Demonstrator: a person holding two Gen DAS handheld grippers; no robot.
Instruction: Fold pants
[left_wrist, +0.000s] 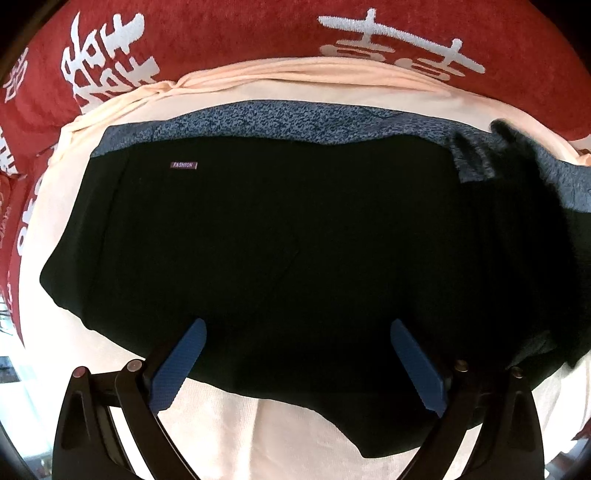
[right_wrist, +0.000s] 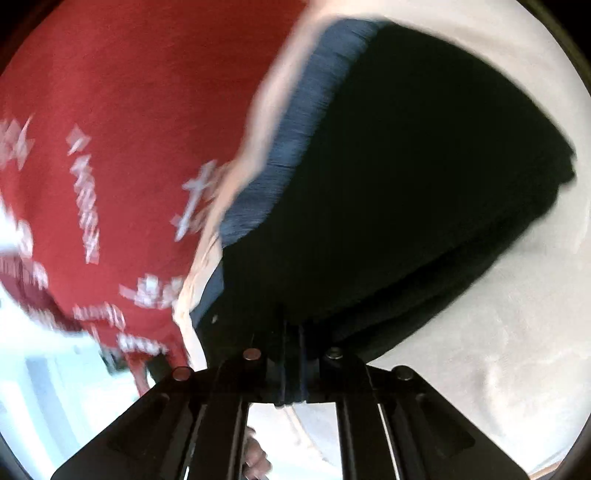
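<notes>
Black pants (left_wrist: 280, 236) lie lengthwise across a cream sheet (left_wrist: 295, 435); the left gripper (left_wrist: 298, 363) straddles the near edge, fingers wide, while the right gripper (right_wrist: 291, 363) stands pinched shut at one end.

There's a cream-coloured cloth sheet (left_wrist: 280, 424) spread out flat, with its far edge bunched into soft peachy folds. Underneath and beyond it is a big red fabric cover printed with bold white Chinese characters (left_wrist: 229, 33), wrapping around the top and left side of the left wrist view. On the cream sheet lies a blue-and-grey speckled piece of fabric (left_wrist: 280, 120), showing as a band along the far side. In the right wrist view it's all quite blurry.
</notes>
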